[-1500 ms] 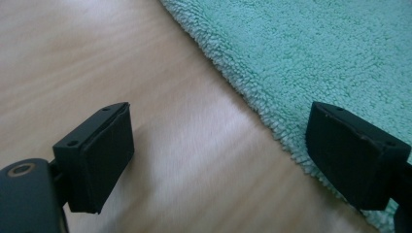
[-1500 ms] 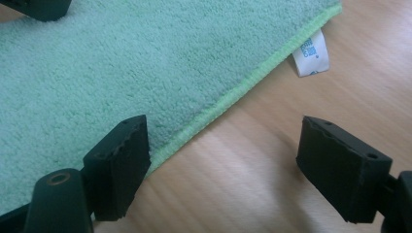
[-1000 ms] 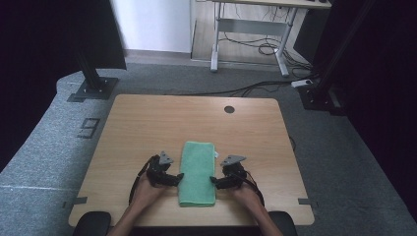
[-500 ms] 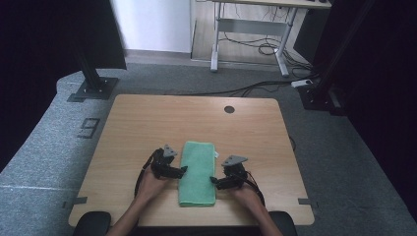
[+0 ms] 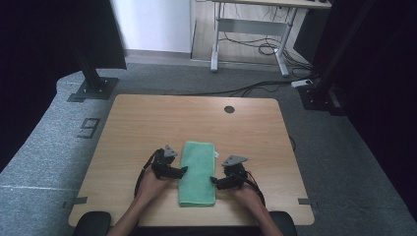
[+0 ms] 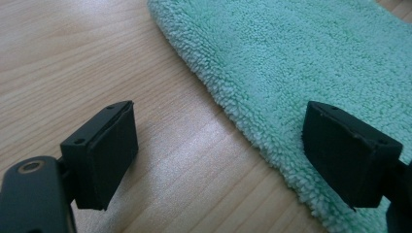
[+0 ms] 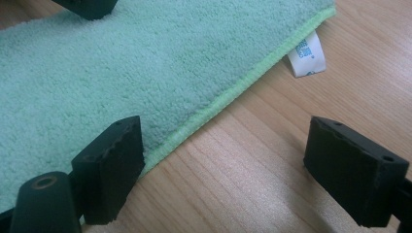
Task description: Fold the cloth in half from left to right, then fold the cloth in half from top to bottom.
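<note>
While your two grippers flank one folded green microfibre towel (image 5: 197, 173) near the front edge of the wooden table (image 5: 196, 118), bare wood lies open beyond it. Your left gripper (image 5: 182, 170) straddles the towel's fluffy left edge, jaws wide, gripping nothing; its jaws have just been closing slightly. Your right gripper (image 5: 214, 180) gapes over the hemmed right edge, empty. Its view reveals one white care label (image 7: 306, 56)
</note>
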Tool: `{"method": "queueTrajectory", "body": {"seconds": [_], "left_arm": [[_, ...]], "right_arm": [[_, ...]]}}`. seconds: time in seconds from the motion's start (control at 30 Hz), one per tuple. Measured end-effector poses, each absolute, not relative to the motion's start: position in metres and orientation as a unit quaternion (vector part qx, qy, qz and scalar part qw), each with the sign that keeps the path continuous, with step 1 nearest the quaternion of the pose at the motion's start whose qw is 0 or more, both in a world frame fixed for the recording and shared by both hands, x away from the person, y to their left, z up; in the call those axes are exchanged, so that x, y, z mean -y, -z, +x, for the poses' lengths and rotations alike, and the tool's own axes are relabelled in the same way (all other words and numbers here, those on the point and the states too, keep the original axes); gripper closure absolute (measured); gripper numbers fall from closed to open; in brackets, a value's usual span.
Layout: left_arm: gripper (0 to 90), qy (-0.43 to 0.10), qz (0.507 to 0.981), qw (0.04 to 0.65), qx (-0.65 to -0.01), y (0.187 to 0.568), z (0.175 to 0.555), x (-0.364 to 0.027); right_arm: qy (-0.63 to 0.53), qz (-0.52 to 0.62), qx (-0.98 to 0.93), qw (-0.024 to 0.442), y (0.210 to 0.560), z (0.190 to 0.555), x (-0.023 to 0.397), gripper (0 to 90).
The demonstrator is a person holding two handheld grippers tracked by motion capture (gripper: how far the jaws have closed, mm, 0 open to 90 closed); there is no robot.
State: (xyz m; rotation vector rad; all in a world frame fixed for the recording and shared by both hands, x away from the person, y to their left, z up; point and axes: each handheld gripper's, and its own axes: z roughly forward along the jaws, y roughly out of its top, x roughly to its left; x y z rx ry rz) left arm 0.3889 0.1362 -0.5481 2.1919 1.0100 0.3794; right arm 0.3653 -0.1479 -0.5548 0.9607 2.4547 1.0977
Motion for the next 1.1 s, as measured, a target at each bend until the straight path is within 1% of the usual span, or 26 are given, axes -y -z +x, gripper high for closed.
{"method": "queueTrajectory", "body": {"seconds": [0.5, 0.83, 1.1], "left_arm": [[13.8, -0.146, 0.842, 0.343, -0.391, 0.548, 0.388, -0.136], [13.3, -0.147, 0.841, 0.342, -0.392, 0.548, 0.388, -0.136], [12.9, -0.147, 0.841, 0.341, -0.393, 0.548, 0.388, -0.136]], "right_arm": [[-0.374, 0.333, -0.855, 0.135, 0.553, 0.368, 0.147, 14.2], [-0.380, 0.337, -0.854, 0.113, 0.547, 0.373, 0.151, 14.2], [-0.385, 0.334, -0.852, 0.118, 0.539, 0.379, 0.154, 13.9]]}}
